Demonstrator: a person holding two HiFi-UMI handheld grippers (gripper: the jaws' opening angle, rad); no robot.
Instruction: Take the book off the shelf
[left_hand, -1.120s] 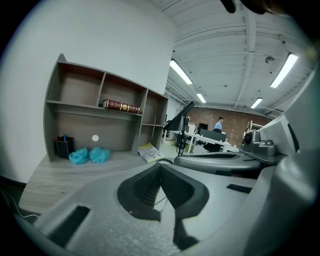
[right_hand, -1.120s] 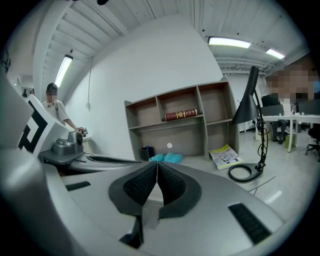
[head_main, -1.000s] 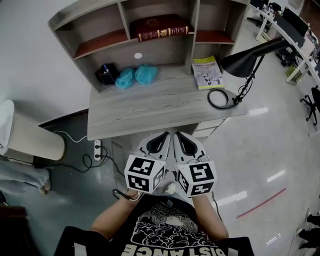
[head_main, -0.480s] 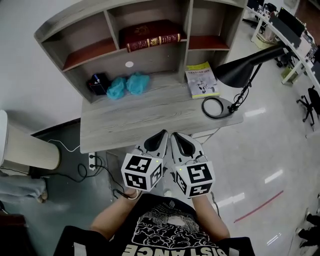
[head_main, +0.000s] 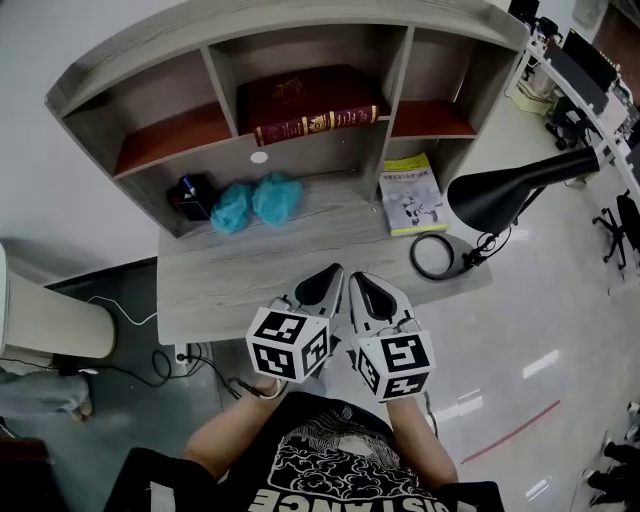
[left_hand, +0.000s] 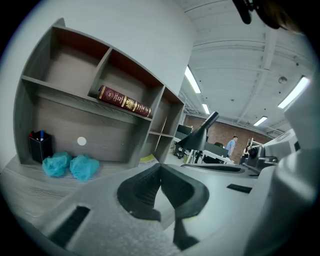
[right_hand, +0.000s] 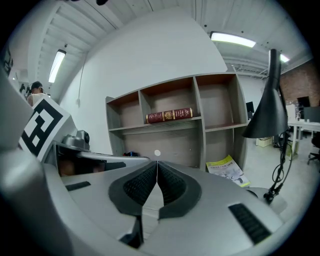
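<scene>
A dark red book (head_main: 305, 104) with gold lettering on its spine lies flat in the middle compartment of the grey desk shelf (head_main: 225, 45); it also shows in the left gripper view (left_hand: 123, 101) and in the right gripper view (right_hand: 169, 115). My left gripper (head_main: 330, 274) and right gripper (head_main: 356, 278) are side by side over the desk's front edge, well short of the shelf. Both are shut with nothing between the jaws, as seen at the left gripper (left_hand: 160, 167) and right gripper (right_hand: 157, 165) in their own views.
On the desk (head_main: 300, 250) lie two teal bundles (head_main: 252, 203), a black pen holder (head_main: 190, 195) and a yellow booklet (head_main: 410, 195). A black desk lamp (head_main: 505, 195) stands at the right with its ring base (head_main: 437, 256). Cables and a power strip lie on the floor at left.
The view has drawn closer to the desk and shelf, which sit larger and lower in the picture. Both grippers stay shut and side by side.
</scene>
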